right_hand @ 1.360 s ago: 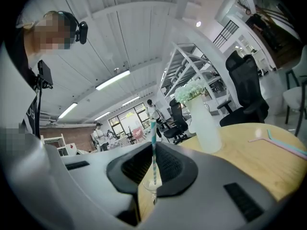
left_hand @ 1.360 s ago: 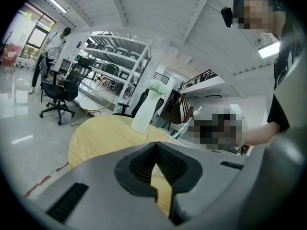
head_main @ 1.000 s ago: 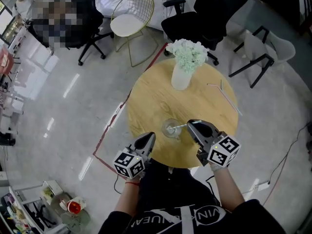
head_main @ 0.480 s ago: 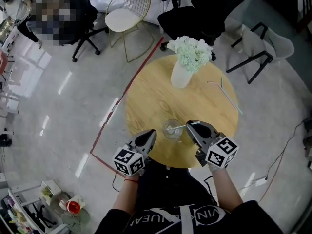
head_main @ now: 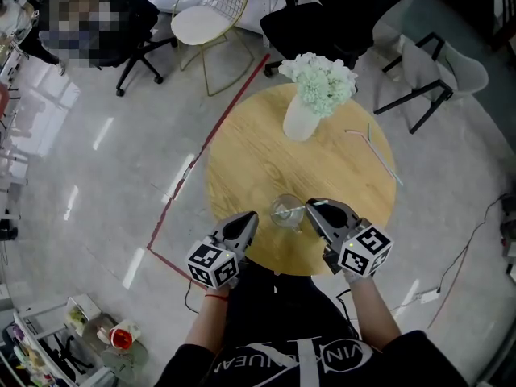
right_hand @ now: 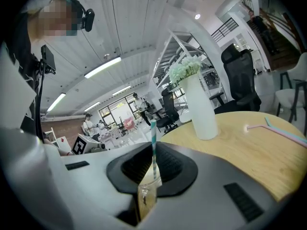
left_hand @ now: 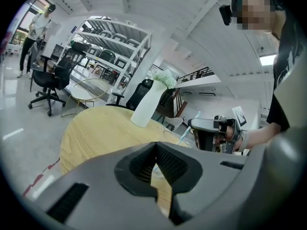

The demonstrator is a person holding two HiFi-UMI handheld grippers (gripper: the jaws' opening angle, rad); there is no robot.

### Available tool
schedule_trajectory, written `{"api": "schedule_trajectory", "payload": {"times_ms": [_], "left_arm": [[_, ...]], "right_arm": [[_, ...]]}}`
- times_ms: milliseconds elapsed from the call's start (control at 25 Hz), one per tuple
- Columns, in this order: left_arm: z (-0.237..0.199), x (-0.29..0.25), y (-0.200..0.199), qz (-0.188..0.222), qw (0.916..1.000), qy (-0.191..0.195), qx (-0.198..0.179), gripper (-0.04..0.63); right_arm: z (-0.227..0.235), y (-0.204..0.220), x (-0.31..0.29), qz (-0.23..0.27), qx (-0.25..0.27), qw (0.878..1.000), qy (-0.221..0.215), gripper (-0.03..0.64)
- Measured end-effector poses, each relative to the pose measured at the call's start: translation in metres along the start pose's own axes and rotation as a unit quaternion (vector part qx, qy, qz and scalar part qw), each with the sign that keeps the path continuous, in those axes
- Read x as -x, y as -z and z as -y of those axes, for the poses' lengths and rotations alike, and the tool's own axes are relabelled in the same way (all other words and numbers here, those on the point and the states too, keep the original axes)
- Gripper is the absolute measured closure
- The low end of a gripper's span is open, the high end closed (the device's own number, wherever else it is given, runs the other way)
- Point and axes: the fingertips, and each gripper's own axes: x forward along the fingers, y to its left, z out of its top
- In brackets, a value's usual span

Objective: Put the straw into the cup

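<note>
Little differs from a second ago. The right gripper [head_main: 311,209] still holds the straw [head_main: 290,211] over the cup [head_main: 278,221], and the left gripper [head_main: 247,221] still hangs at the near edge of the table [head_main: 250,147], to the left of the cup. In the head view the whole table now sits a little higher, but the cup, the straw and both grippers keep the same places relative to one another.

The right gripper's jaws are clamped on the straw, which is striped teal and white. In the right gripper view it stands upright between the pads, with its top end rising above them. From above, its long axis runs nearly left to right. It starts at the right gripper's jaws, and its free end points left and lies inside the circle of the cup's rim. In the left gripper view it leans, upper end by the right gripper and lower end down at the glass. I cannot tell whether it touches the bottom.

The left gripper's jaws are closed with nothing between them.

The cup stands near the table's near edge, between the two grippers. A white vase [head_main: 300,124] of flowers stands on the far side, and two spare straws [head_main: 379,156] lie at the right edge.
</note>
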Motion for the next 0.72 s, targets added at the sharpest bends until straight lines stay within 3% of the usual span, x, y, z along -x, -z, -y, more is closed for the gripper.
{"api": "schedule_trajectory", "payload": {"times_ms": [720], "left_arm": [[-0.0029,0.0017,0.0011,-0.003,1.0,-0.002,0.003,0.589]], "right_arm": [[0.0028,0.0071,-0.0032,-0.017,-0.001,1.0,0.002,0.595]]}}
